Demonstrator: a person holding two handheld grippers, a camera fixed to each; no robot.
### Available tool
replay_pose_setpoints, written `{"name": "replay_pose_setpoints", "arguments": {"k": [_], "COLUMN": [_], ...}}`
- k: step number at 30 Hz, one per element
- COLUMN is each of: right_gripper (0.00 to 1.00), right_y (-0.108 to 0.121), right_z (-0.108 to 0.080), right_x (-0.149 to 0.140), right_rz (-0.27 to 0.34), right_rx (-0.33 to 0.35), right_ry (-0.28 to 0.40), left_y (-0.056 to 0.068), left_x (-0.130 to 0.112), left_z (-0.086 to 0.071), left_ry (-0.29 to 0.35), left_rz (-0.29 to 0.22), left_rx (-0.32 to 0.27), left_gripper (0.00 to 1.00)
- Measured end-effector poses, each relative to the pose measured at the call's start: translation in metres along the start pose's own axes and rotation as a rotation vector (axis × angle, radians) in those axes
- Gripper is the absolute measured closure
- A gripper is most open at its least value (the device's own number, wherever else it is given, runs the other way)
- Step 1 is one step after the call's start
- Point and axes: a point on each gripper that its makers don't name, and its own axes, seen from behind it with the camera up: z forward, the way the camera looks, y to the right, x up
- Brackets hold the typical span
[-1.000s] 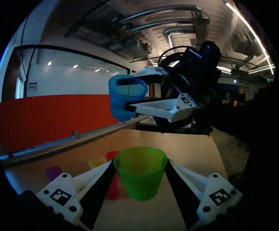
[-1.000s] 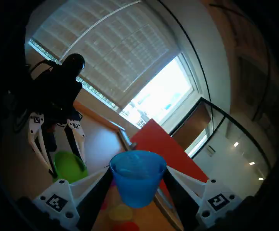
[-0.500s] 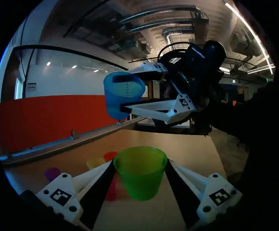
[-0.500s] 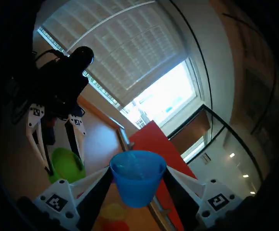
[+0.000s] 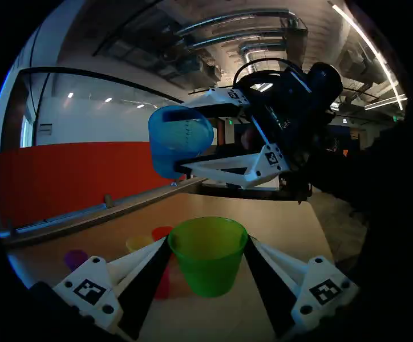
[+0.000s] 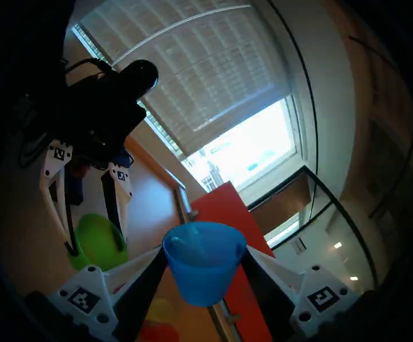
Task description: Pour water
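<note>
In the left gripper view we look along the left gripper, whose two white fingers rise from the lower corners of the frame, each carrying a black-and-white square marker. Its jaws are closed on a green cup. The cup stands upright between the fingertips at lower centre, mouth upward, with one finger pressing each side.

In the upper middle of the frame, well apart from the green cup, we see the right gripper reaching in from the right. Its jaws clamp a translucent blue cup, one finger above and one below as seen here. The blue cup leans slightly and sits above and a little left of the green cup's mouth.

Beneath both lies a pale wooden worktop. At lower left, behind the left finger, three small cups stand on it: a purple cup, a yellow cup and a red cup. An orange-red wall panel runs across the left.

In the right gripper view we look along the right gripper. The blue cup sits between its fingertips at lower centre, gripped on both sides; we cannot tell how much water it holds. At the left of the frame the left gripper points downward, holding the green cup. A bright window under a blind sits in the middle.
</note>
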Motion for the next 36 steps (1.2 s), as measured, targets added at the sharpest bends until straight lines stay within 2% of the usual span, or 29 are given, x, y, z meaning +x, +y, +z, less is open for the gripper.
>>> {"name": "replay_pose_setpoints", "arguments": {"k": [16, 36], "right_gripper": [0.10, 0.10], "right_y": [0.0008, 0.0062], "right_z": [-0.0018, -0.0046], "right_x": [0.0060, 0.0065], "right_rz": [-0.106, -0.194], "right_rx": [-0.009, -0.035], "right_ry": [-0.005, -0.014], "left_y": [-0.0040, -0.0013], "left_x": [0.0014, 0.0024], "left_z": [0.0019, 0.0056], "left_ry": [0.003, 0.002], "left_rz": [-0.005, -0.001], "left_rx": [0.004, -0.004], "left_gripper": [0.12, 0.12]}}
